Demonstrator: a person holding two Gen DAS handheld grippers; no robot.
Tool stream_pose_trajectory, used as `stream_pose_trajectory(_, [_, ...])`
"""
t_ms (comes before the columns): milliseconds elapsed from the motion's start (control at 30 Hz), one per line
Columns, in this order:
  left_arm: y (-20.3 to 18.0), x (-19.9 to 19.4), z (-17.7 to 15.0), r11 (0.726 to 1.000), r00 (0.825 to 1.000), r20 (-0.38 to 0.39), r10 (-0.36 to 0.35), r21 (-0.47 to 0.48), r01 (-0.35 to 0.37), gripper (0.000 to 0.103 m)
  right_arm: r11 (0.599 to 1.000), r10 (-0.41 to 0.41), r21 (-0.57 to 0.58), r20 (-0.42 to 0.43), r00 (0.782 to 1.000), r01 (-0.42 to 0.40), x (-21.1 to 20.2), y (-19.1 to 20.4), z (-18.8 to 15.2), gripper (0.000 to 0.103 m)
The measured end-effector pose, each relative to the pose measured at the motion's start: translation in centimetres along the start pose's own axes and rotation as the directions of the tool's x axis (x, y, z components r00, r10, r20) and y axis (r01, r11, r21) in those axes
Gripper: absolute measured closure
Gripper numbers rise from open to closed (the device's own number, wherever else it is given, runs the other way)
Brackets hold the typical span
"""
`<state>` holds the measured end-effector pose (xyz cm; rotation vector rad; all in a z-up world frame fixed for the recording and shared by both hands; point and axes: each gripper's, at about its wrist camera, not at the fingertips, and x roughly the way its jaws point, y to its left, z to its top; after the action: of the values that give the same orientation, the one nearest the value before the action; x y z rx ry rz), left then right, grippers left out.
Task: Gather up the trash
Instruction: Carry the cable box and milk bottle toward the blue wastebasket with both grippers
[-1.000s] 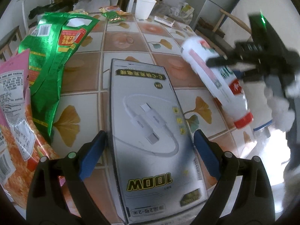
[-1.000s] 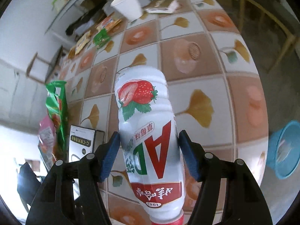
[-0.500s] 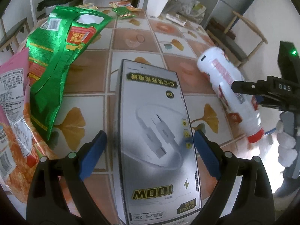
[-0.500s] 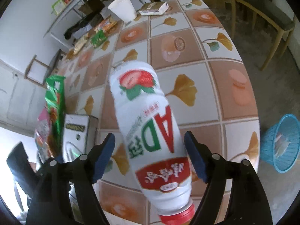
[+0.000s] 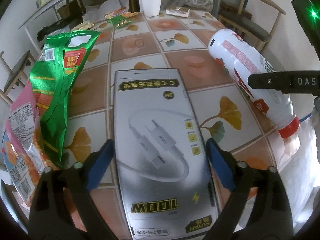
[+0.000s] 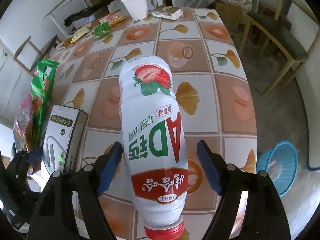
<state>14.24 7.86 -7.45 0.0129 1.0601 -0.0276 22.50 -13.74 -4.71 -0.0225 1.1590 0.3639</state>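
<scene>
A grey cable box (image 5: 156,140) lies lengthwise between the blue pads of my left gripper (image 5: 160,142). Its jaws are closing and the pads sit right beside the box's long sides; no firm press shows. A white strawberry-milk bottle (image 6: 154,132) with a red cap points cap-first toward my right gripper (image 6: 160,144). That gripper is open: its left pad is next to the bottle and a gap shows on the right. The left wrist view has the bottle (image 5: 250,72) at the table's right edge, with a right-gripper finger (image 5: 280,82) across it. Whether the bottle rests on the table is unclear.
A green snack bag (image 5: 60,84) and a pink bag (image 5: 22,132) stand left of the box on the tiled table (image 5: 180,64). At the far end are a paper cup (image 5: 151,3), small wrappers (image 5: 120,19) and a flat packet (image 5: 178,12). A blue basket (image 6: 278,166) sits on the floor.
The right jaws widened off the bottle, which slid cap-first toward the camera. The left view swung and the box now lies straighter between slightly narrower jaws.
</scene>
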Motion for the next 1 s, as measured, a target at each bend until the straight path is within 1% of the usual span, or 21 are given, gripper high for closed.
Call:
stream_pose_trajectory(233, [-0.1, 0.0, 0.0, 1.000, 1.000, 0.012, -0.003, 0.000, 0.003, 0.020, 0.998, -0.027, -0.053, -0.023, 0.999, 0.026, 0.8, 0.9, 0.1, 0.028])
stream_pose_trajectory(300, [-0.1, 0.1, 0.0, 1.000, 1.000, 0.014, -0.004, -0.003, 0.005, 0.020, 0.997, -0.050, -0.064, -0.025, 0.998, 0.048, 0.9, 1.0, 0.0, 0.029])
stream_pose_trajectory(367, [-0.1, -0.1, 0.0, 1.000, 1.000, 0.020, -0.007, -0.008, 0.007, 0.020, 0.996, -0.058, -0.069, -0.021, 0.998, 0.056, 0.9, 1.0, -0.2, 0.030])
stream_pose_trajectory(467, [0.0, -0.5, 0.0, 0.999, 0.999, 0.033, -0.025, -0.021, 0.026, 0.020, 0.999, -0.032, -0.045, -0.014, 0.999, 0.031, 0.6, 0.5, -0.4, 0.040])
stream_pose_trajectory(533, [-0.1, -0.7, 0.1, 0.999, 0.999, 0.043, -0.028, -0.022, 0.029, 0.020, 0.999, -0.035, -0.033, -0.005, 0.999, 0.035, 0.4, 0.2, -0.5, 0.040])
stream_pose_trajectory(700, [-0.1, -1.3, 0.2, 0.998, 0.997, 0.060, -0.045, -0.036, 0.047, 0.020, 1.000, -0.012, 0.004, 0.011, 1.000, 0.012, -0.3, -0.6, -0.8, 0.040])
stream_pose_trajectory(900, [-0.3, -2.3, 0.4, 0.997, 0.994, 0.093, -0.065, -0.044, 0.069, 0.020, 0.999, 0.024, 0.048, 0.051, 0.998, -0.026, -2.1, -1.7, -1.4, 0.040])
stream_pose_trajectory(1000, [-0.3, -3.3, 0.4, 0.996, 0.990, 0.122, -0.071, -0.047, 0.077, 0.020, 0.995, 0.051, 0.080, 0.081, 0.995, -0.057, -3.1, -2.4, -1.6, 0.040])
